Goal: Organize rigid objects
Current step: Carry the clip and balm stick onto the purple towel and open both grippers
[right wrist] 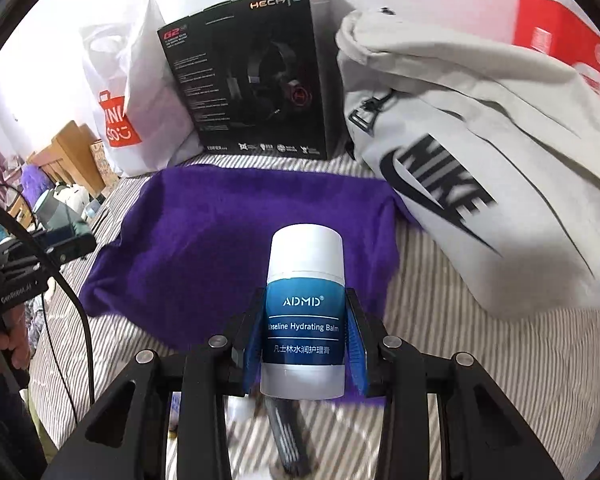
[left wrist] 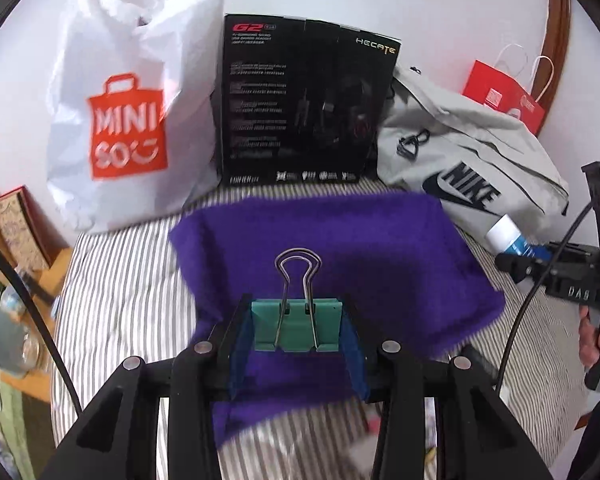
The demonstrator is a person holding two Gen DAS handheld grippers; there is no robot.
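Observation:
My left gripper is shut on a green binder clip, whose wire handles stand up over the purple cloth. My right gripper is shut on a blue-and-white balm stick, held upright above the near edge of the purple cloth. From the left wrist view the right gripper shows at the right edge with the balm stick in it. From the right wrist view the left gripper shows at the left edge; its fingers are mostly hidden.
A white shopping bag, a black headset box, a grey bag and a red paper bag line the back against the wall. The striped bedsheet lies underneath. Small blurred items lie below the right gripper. Wooden furniture stands left.

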